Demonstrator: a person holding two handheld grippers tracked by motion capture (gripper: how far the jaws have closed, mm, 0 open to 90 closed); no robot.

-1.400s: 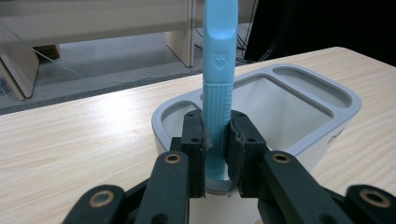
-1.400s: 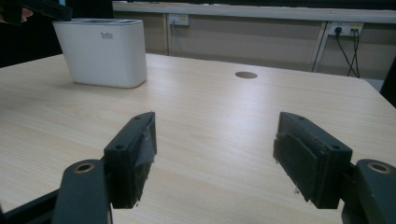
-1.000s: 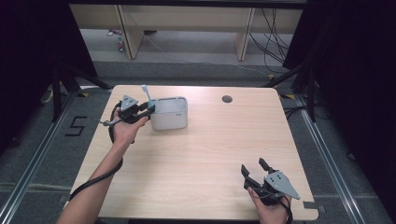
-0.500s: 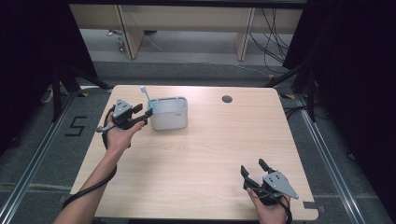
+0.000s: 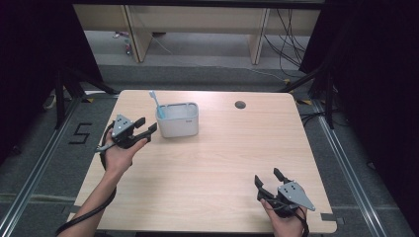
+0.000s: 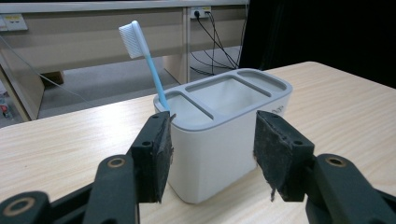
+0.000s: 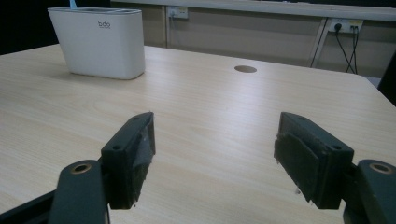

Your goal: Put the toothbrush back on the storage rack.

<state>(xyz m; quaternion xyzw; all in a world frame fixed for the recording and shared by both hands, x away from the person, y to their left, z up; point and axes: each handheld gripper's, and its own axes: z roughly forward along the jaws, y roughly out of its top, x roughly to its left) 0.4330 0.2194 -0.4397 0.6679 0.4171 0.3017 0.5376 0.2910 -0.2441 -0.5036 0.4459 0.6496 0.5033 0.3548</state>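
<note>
Toothbrush [image 6: 142, 60] stands in the end slot of the white holder [image 5: 179, 121] at the table's [image 5: 207, 168] far left. Left gripper [image 5: 143, 129] has just opened and backed off, empty: placement looks done. Right gripper [image 5: 267, 180] open, idle.

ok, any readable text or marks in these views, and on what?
"bdo": on the holder's white side wall, right gripper view.
"5": taped on the floor left of the table, high view.
Small red mark on the holder's front, high view: too small to read.

"bdo" marks the white holder [image 7: 96, 42]; "5" marks the floor [image 5: 79, 134].
</note>
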